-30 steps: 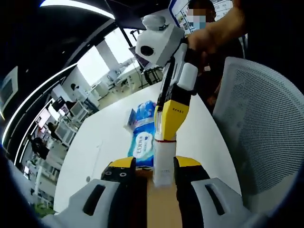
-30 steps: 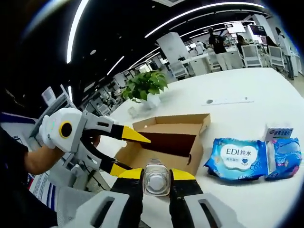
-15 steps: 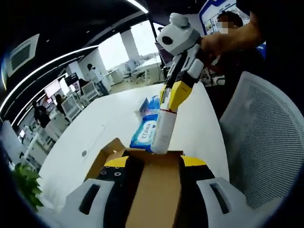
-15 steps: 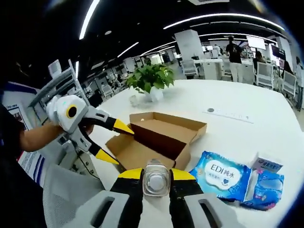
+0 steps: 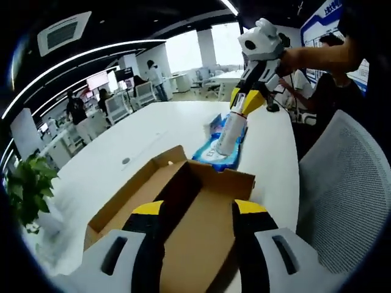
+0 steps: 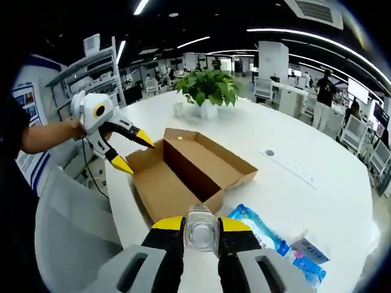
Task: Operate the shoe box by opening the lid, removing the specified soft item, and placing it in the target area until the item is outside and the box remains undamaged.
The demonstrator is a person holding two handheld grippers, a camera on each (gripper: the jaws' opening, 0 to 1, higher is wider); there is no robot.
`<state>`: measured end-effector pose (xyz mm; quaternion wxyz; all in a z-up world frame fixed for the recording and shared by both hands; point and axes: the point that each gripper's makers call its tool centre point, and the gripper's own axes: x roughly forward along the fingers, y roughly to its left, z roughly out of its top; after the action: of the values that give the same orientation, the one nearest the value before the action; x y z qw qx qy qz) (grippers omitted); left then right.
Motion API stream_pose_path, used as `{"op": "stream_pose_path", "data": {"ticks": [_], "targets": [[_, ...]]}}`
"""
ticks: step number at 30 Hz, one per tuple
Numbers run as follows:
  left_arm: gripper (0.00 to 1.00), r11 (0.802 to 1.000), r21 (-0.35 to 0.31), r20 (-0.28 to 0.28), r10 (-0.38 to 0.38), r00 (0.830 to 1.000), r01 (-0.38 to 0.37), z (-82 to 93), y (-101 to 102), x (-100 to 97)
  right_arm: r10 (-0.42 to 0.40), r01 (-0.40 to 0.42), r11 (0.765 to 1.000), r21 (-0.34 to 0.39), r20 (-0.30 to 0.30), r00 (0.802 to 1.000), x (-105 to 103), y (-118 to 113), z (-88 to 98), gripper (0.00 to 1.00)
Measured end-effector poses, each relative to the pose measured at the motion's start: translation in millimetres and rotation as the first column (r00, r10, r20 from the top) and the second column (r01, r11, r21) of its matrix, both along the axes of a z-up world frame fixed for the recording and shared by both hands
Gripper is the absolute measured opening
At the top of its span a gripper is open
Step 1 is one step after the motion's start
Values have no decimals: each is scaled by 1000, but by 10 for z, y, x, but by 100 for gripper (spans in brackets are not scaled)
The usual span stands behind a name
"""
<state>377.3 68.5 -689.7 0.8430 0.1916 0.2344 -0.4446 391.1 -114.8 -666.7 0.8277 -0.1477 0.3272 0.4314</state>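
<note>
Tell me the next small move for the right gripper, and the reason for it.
Probably lower the right gripper to set the clear plastic bottle on the white table beside the blue wipes pack. The bottle is already outside the open brown cardboard shoe box, held above the wipes.

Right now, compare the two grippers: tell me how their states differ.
The right gripper is shut on a clear bottle and held up above the table; the left gripper is open and holds nothing. The left gripper sits at the flap edge of the open cardboard box, while the right gripper hangs over the blue wipes pack beyond the box. Both have yellow-tipped jaws.
</note>
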Motion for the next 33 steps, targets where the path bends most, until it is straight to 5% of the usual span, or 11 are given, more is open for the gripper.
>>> {"op": "stream_pose_path", "data": {"ticks": [18, 33], "targets": [[42, 965, 13, -32, 264, 964, -263, -138, 829, -157, 176, -145, 963, -225, 122, 977, 385, -290, 21, 16], [35, 892, 18, -78, 451, 889, -451, -340, 1300, -237, 292, -217, 902, -374, 157, 943, 743, -475, -37, 17]]}}
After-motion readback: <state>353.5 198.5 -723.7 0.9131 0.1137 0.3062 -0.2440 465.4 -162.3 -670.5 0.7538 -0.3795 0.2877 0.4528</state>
